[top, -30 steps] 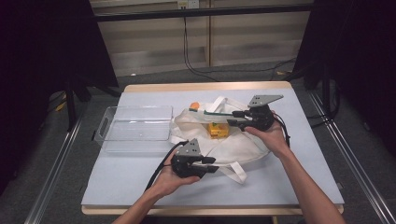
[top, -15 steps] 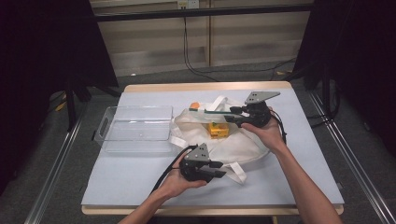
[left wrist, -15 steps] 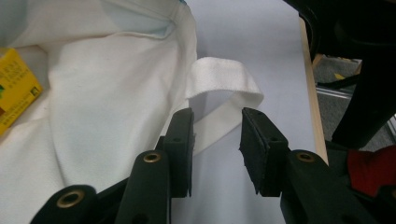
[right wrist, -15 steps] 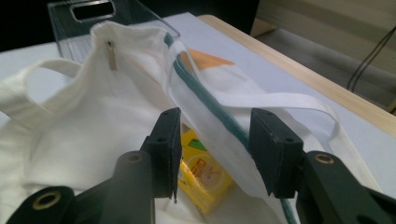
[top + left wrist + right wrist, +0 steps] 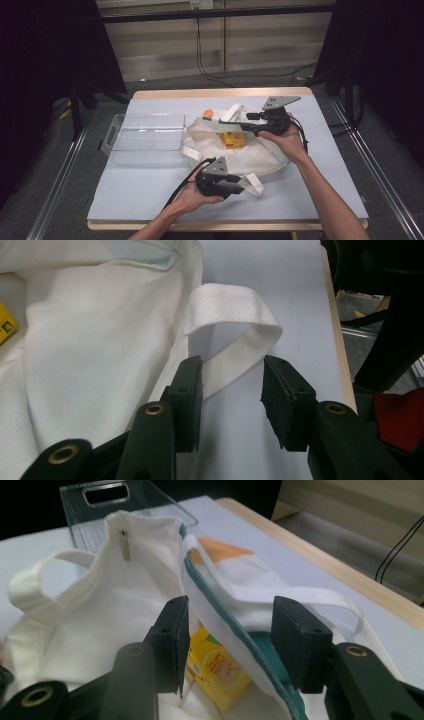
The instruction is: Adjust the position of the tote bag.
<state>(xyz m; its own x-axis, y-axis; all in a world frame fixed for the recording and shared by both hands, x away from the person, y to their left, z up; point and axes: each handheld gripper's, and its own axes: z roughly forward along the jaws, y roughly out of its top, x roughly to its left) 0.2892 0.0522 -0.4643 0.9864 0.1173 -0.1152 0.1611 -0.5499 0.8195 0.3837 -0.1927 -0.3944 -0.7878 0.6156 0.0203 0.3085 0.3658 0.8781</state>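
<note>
A pale blue table (image 5: pixel 150 200) with a wooden edge stands before a dark-curtained room. From the left: one clear plastic bin (image 5: pixel 145 137), one white tote bag (image 5: pixel 250 150) holding one yellow carton (image 5: pixel 233 139). The left gripper (image 5: pixel 235 184) gapes around a handle strap (image 5: pixel 235 335); the right gripper (image 5: pixel 227 121) straddles the bag's teal-edged rim (image 5: pixel 220 605), parted.

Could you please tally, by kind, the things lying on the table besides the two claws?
White cloth tote bag: 1
Clear plastic bin with handle cut-outs: 1
Yellow carton box inside the bag: 1
Total: 3
</note>
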